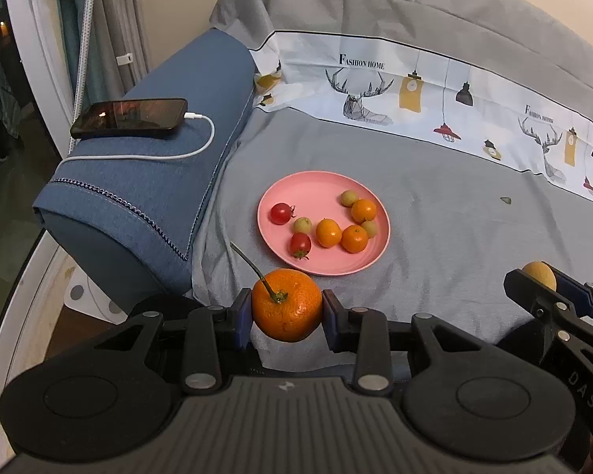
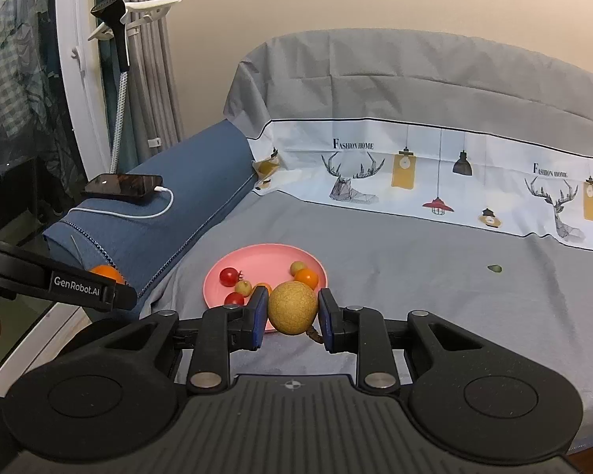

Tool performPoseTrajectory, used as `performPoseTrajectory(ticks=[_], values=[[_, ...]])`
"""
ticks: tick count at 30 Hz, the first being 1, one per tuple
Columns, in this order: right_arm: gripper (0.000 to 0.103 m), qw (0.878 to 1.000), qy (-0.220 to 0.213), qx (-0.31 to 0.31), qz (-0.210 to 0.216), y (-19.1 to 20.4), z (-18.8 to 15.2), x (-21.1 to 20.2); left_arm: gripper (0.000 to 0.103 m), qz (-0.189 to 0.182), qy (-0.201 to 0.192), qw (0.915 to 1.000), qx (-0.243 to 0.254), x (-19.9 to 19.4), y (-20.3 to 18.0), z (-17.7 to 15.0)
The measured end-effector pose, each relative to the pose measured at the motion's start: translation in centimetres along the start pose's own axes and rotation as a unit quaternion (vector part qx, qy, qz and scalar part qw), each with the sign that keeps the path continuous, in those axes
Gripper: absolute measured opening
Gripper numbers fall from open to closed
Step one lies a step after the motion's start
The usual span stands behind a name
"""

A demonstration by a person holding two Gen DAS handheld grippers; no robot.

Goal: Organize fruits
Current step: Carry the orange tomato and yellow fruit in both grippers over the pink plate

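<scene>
Both claws are clamping round, firm but bruisable fruit at the widest girth above the plate's [image 1: 381, 237] near rim: left gripper [image 1: 286, 312] squeezing the stemmed orange [image 1: 286, 304], right gripper [image 2: 292, 316] the rough tan fruit [image 2: 292, 308].

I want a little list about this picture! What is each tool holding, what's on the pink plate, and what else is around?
left tool: shut on the stemmed orange, held up in front of the plate
right tool: shut on the tan round fruit
pink plate: on the grey sheet, not held
on the plate: two red cherry tomatoes, three small oranges, three small greenish fruits
nearby: black phone with a white cable, lying on the blue cushion
</scene>
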State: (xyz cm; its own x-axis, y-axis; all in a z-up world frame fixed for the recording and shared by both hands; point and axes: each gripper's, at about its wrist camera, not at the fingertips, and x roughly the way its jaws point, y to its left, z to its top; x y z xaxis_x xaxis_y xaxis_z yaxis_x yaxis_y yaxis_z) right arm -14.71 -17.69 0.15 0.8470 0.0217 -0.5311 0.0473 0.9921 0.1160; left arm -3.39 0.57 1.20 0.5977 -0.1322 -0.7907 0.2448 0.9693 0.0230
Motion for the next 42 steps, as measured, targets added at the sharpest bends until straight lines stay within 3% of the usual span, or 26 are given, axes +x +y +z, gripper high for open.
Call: performPoseTrajectory(ticks=[19, 42], values=[[0.028, 1.000, 0.020, 0.005, 0.002, -0.1, 0.1, 1.6, 0.040, 0.004, 0.010, 0.9999, -0.001, 1.1, 0.1, 0.5], [0.028, 0.998, 0.062, 0.001, -0.005, -0.7, 0.0, 6.1, 0.040, 0.005, 0.056, 0.9981, -0.024, 6.5, 2.0, 2.9]])
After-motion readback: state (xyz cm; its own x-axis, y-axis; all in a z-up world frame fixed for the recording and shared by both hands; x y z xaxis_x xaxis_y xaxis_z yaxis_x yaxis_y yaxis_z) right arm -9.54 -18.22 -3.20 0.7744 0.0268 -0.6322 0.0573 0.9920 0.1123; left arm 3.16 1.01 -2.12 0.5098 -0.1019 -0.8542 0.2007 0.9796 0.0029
